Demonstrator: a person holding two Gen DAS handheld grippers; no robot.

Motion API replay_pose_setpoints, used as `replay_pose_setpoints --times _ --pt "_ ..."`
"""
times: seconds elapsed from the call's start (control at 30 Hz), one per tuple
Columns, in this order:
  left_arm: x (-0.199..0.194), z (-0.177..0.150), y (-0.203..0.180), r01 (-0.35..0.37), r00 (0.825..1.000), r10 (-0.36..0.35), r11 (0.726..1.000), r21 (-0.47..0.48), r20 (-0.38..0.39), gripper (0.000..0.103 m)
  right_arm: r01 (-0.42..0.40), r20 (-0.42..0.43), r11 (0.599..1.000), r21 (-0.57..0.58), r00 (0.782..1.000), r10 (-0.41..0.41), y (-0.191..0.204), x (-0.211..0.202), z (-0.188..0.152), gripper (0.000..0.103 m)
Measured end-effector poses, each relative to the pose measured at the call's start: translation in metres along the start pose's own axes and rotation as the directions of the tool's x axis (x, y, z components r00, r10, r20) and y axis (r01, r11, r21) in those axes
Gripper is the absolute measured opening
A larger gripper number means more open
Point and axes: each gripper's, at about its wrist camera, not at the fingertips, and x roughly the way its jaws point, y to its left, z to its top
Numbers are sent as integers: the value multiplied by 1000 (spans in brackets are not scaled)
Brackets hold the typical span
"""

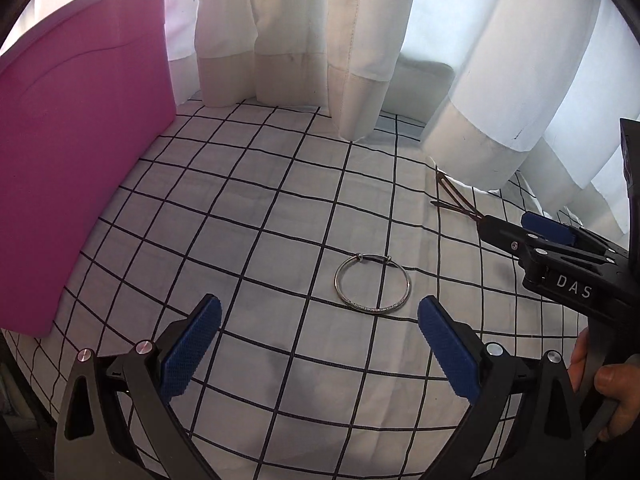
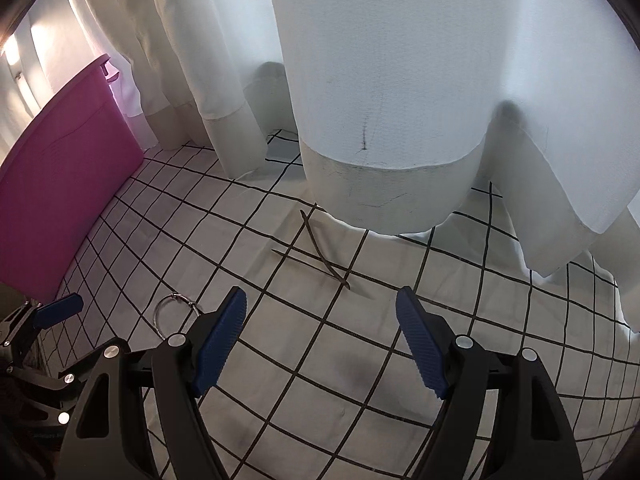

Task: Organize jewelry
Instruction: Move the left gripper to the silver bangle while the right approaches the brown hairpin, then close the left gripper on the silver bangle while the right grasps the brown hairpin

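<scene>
From the left wrist, the left gripper (image 1: 320,320) is spread wide and empty, tilted down at the checked cloth (image 1: 240,220); a silver bangle (image 1: 372,285) lies just ahead between its fingers, untouched.

From the right wrist, the right gripper (image 2: 322,312) also gapes empty, angled down, a thin brown hairpin (image 2: 320,250) just ahead of its fingertips, the bangle (image 2: 176,312) to its left.

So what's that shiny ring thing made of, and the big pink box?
The bangle looks like metal, silvery and polished: it is thin, glints in the light and seems to have a fine pattern along its lower edge. I can't tell which metal. The pink box looks like plastic: smooth, matte, one even colour, with moulded ridges and a rolled rim.
</scene>
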Motion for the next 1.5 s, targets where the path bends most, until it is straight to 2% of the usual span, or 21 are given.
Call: replay_pose_setpoints --times 0.2,0.5,0.63,1.0,1.17,1.37,1.5 --pt "15 0 -8 -6 1000 6 999 -38 -8 97 -28 -16 997 -67 1000 27 -1 18 6 74" --pt "29 1 -29 -52 999 52 999 8 4 97 -50 -22 994 -98 999 48 -9 35 9 74" --pt "37 2 -25 -66 998 66 998 -15 -12 97 -59 -15 992 -113 998 57 -8 37 11 74" --pt "48 5 -29 -103 995 103 995 -16 -9 98 -39 -3 989 -141 999 39 -1 48 22 74" --pt "48 3 -28 -108 994 108 994 -30 3 98 6 -5 980 -199 1000 -7 8 57 27 74" --pt "48 1 -29 -119 993 120 992 -33 22 98 4 4 976 -219 1000 -3 8 64 31 81" --pt "48 1 -29 -127 992 127 991 -31 21 98 4 14 974 -225 1000 -1 8 64 28 82"
